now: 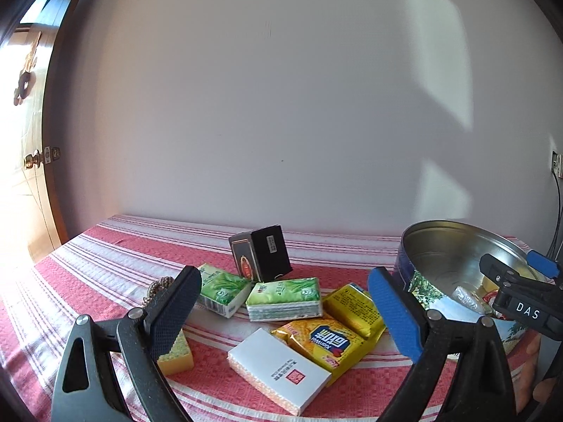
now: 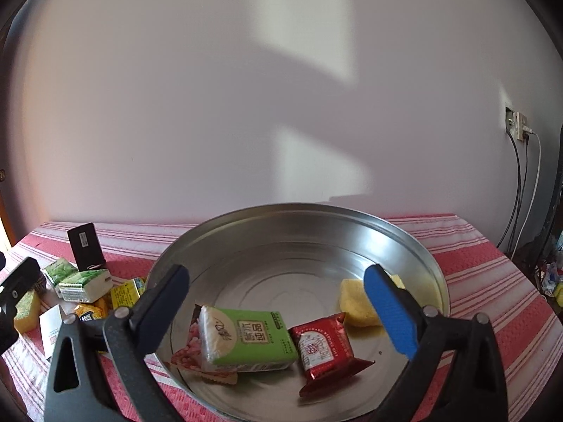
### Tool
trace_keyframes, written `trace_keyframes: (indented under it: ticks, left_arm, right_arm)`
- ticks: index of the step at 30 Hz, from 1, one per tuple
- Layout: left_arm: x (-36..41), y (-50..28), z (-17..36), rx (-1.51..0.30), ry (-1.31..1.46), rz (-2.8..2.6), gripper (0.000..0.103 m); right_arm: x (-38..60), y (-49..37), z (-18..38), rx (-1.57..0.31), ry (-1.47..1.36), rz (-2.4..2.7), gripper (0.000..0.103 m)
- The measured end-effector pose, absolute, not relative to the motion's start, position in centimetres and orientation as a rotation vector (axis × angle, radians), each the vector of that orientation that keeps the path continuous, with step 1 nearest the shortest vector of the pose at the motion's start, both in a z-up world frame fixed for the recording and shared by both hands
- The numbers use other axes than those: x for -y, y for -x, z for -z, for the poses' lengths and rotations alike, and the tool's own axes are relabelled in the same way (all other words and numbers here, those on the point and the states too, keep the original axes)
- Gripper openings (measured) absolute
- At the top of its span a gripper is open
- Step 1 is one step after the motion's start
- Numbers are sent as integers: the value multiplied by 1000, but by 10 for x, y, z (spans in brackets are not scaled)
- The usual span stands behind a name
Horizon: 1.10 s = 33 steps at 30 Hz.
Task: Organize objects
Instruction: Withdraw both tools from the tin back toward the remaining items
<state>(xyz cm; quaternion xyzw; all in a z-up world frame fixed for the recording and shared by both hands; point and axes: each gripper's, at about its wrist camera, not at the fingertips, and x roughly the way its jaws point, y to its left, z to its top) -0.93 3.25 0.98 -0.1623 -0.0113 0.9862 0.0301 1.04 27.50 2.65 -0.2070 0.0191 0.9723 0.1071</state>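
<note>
Loose packets lie on the striped table directly ahead of the left gripper, fingers wide and empty. Nearest is the yellow snack packet (long axis slanting). The right gripper, fingers wide, hovers over the round tin.

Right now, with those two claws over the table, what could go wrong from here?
The black box stands tilted against the green tissue packs; pulling one out may topple it. The left gripper hangs open above crowded yellow snack packets, so it might pinch two. The right gripper, open over the tin, could bump its rim.
</note>
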Motion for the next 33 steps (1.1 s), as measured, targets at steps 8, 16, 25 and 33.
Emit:
trace_keyframes:
  ticks: [8, 16, 25, 33]
  left_arm:
    - [-10, 13, -8, -26, 561, -3066, 97]
    - [19, 14, -4, 20, 636, -3095, 97]
    - [44, 13, -3, 41, 688, -3118, 97]
    - [69, 17, -1, 82, 747, -3121, 97]
  right_arm:
    - [-255, -15, -22, -31, 630, -2843, 101]
    - [-232, -23, -20, -111, 677, -2895, 101]
    - [-192, -28, -18, -79, 725, -2947, 101]
    - [-158, -20, -12, -87, 831, -2998, 101]
